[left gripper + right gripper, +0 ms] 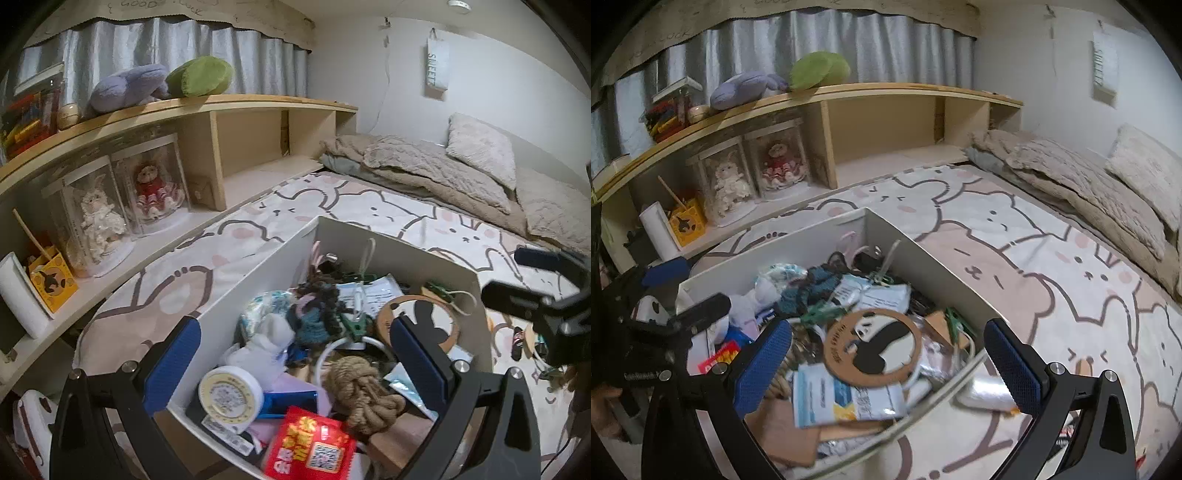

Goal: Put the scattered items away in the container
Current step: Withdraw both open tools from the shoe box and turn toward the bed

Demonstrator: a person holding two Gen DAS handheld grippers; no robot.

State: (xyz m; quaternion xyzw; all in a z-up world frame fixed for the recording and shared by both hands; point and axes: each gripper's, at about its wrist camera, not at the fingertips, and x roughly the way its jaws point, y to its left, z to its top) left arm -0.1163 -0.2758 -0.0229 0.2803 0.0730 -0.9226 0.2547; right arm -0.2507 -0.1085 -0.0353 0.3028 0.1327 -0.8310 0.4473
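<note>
The white box [255, 269] sits on the cartoon bedsheet, heaped with small things: a tape roll [231, 397], a red packet [314, 443], a rope knot [362, 391], a panda coaster [875, 343] and a blue-white sachet [842, 400]. My left gripper [295, 362] hovers open over the box's near-left part with nothing between its fingers. Over the near-right corner of the box [798, 236], my right gripper [888, 363] is open and empty too. A white tube [986, 395] lies on the sheet just outside that corner. A few small items [521, 339] lie loose right of the box.
A wooden shelf unit [207, 107] runs along the left with doll cases [147, 184], a yellow box [51, 280] and plush toys on top. Folded blankets and a pillow [480, 151] lie at the far end of the bed. Each gripper shows in the other's view.
</note>
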